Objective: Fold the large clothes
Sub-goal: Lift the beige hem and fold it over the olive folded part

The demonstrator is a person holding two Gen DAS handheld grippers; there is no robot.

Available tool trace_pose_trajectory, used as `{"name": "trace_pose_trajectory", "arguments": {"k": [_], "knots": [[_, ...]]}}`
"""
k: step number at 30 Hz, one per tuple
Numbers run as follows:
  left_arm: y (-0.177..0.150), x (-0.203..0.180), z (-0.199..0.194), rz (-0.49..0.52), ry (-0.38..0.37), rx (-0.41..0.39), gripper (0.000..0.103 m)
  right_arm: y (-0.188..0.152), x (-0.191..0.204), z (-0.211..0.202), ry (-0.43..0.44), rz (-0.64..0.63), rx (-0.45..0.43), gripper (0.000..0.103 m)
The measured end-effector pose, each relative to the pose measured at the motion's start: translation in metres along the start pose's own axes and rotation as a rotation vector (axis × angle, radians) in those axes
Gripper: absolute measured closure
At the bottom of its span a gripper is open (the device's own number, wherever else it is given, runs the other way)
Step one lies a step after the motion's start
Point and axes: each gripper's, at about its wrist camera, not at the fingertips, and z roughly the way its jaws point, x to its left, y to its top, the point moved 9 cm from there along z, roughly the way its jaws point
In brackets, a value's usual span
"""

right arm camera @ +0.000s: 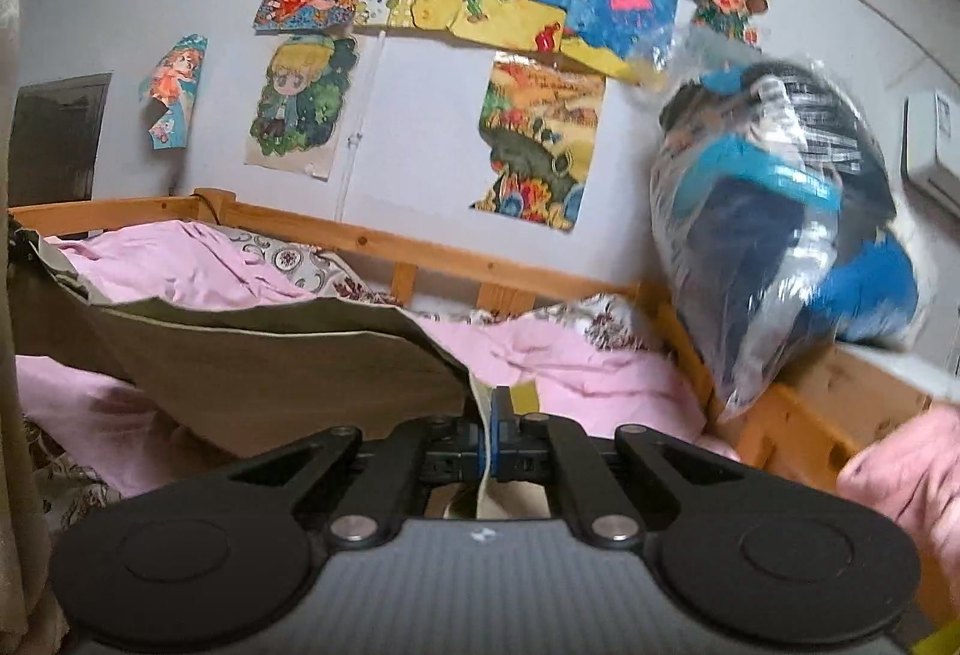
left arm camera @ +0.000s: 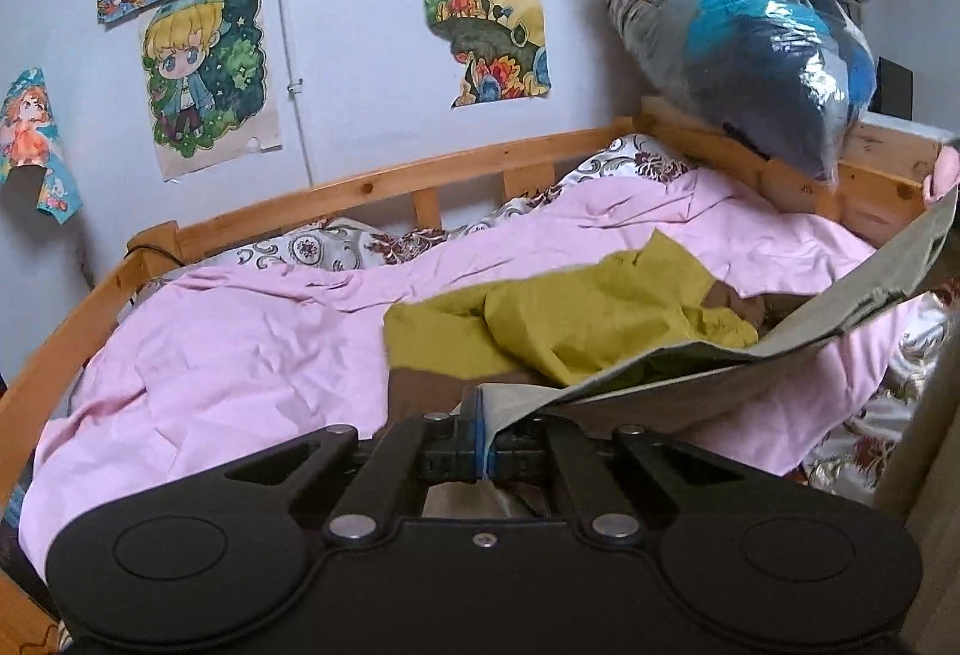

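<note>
A grey-khaki garment (left arm camera: 780,337) is stretched in the air above the bed between my two grippers. My left gripper (left arm camera: 483,430) is shut on one edge of it. The cloth runs up and right towards the far right of the left wrist view. My right gripper (right arm camera: 491,430) is shut on the other edge; the garment (right arm camera: 270,373) spreads away to the left in the right wrist view. A mustard-yellow garment with a brown part (left arm camera: 570,319) lies crumpled on the pink sheet (left arm camera: 252,349), under the raised cloth.
A wooden bed rail (left arm camera: 384,187) runs along the wall behind the bed. A clear plastic bag of dark and blue clothes (left arm camera: 738,30) leans on the rail at the back right. A floral quilt (left arm camera: 324,247) shows under the pink sheet. Drawings (left arm camera: 207,72) hang on the wall.
</note>
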Motion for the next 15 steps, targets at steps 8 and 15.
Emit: {"name": "trace_pose_trajectory", "arguments": {"k": [8,15], "knots": [[0.089,0.025,0.093,0.129,0.056,-0.004,0.103,0.041,-0.038,0.119,-0.063,-0.026,0.006,0.101],[0.133,0.053,0.23,0.111,0.108,0.105,0.102,0.038,-0.061,0.262,-0.082,-0.043,0.076,0.101]]}}
